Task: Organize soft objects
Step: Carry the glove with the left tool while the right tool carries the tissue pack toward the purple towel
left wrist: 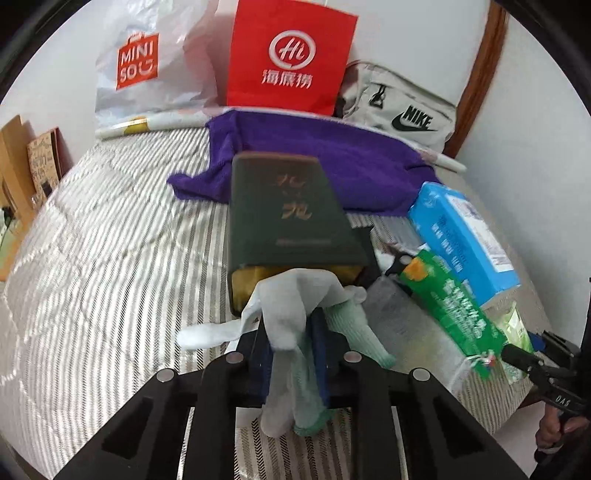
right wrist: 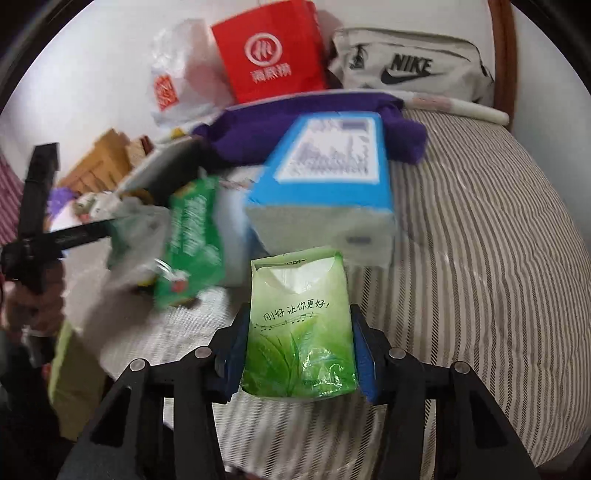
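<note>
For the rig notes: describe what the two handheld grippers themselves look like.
The left gripper and the right gripper match: black angular linkage arms with open cut-outs, round silver pivot pins, and blue pads lining the fingers. From the left wrist view, the right one's body carries small white lettering, too small to read reliably. No cables or sleeves show clearly.

Bed (left wrist: 110, 236) w/ grey-and-white striped quilt, spread beneath and ahead of jaws. White wall (left wrist: 413, 29) beyond far end, plain, evenly lit. Brown wooden frame (left wrist: 480, 77) upright, far right of jaws, against wall. Cardboard boxes (left wrist: 14, 162) off bed's left edge, left of jaws. Soft daylight-type light, faint sheen on quilt stripes.
</note>
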Demonstrator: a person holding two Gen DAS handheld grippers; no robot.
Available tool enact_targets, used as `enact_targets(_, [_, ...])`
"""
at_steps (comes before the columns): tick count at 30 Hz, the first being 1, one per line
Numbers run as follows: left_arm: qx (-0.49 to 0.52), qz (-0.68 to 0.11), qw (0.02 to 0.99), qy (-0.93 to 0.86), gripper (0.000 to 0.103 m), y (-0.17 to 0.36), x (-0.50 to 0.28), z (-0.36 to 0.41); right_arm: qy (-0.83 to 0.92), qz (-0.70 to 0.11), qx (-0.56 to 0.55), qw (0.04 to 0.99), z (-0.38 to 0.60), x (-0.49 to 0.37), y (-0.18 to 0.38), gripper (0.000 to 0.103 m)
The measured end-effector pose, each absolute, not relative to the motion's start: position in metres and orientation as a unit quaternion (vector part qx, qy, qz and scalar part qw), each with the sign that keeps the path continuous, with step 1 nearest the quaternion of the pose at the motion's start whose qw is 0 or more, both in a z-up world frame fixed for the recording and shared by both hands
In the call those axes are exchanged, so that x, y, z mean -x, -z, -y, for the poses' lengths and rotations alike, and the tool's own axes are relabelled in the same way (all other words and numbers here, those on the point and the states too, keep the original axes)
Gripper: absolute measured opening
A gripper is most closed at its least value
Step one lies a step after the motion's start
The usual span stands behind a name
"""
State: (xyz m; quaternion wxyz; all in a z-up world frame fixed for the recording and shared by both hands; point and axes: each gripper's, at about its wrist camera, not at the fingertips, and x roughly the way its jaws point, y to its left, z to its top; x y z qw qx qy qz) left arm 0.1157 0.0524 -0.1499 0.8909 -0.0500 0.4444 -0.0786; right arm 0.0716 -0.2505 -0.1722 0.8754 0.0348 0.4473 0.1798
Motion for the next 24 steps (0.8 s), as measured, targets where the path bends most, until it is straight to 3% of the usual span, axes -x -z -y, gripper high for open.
enact_targets(11, [0.067,-0.417,0.905,0.046,0.017,0.107,-0.107,-0.073,-0.185,-0.408,-0.049,0.893,0.254,-0.077,0.11,0.05])
enact_targets(24, [0.058,-0.409,0.91,0.03,0.017,0.06,-0.15,-0.08,-0.161,-0.398,-0.061,0.901,0.253,-0.151,0.072,0.05])
